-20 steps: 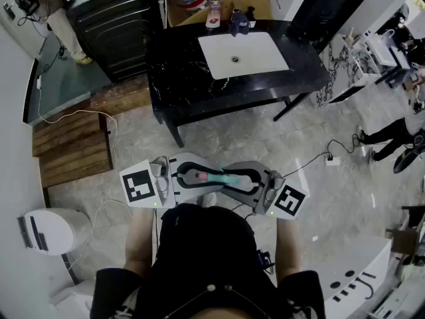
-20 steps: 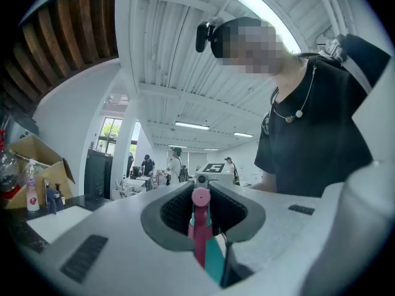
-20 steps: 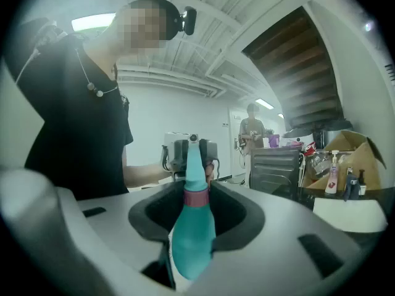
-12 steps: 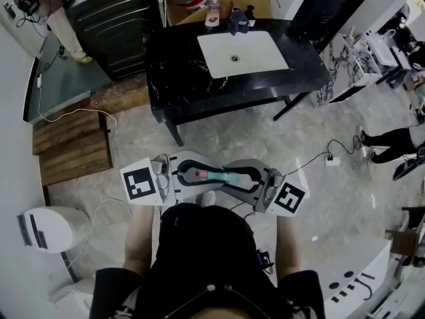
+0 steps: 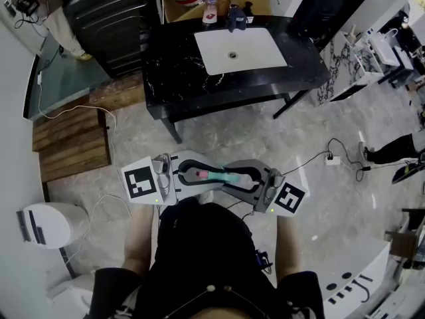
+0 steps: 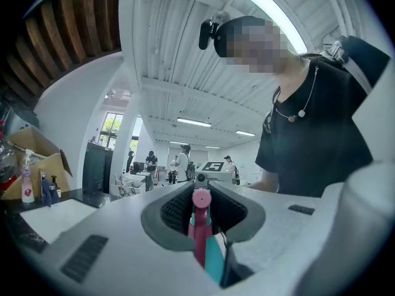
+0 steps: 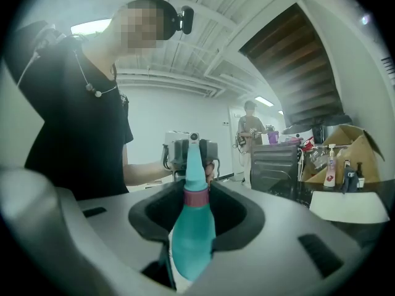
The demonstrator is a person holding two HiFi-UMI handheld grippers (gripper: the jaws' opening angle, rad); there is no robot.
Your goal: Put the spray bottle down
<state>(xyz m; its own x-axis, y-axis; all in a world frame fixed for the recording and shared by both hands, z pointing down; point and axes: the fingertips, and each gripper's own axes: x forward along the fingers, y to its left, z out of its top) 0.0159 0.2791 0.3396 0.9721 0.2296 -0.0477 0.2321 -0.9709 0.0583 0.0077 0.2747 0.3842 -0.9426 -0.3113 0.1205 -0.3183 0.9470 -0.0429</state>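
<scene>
We held the teal plastic spray bottle with a pink collar [image 5: 216, 176] level in the air before the body, between both tools. The right tool [image 7: 197, 193] was clamped narrowly on its teal body. The left tool [image 6: 200, 194] was closed about its pink end. The bottle hung over the pale floor, well apart from the black marble tabletop [image 5: 179, 65] with its white inset basin [image 5: 240, 48].

Wearer: black short-sleeved T-shirt [image 7: 80, 122] | black head camera [image 7: 184, 18] | thin neck cord [image 6: 302, 113] with pale bead | left gripper [image 6: 200, 205], right gripper [image 7: 196, 197]: pale grey shells, black textured jaw linings | marker cubes [image 5: 141, 183]: white, black square codes
</scene>
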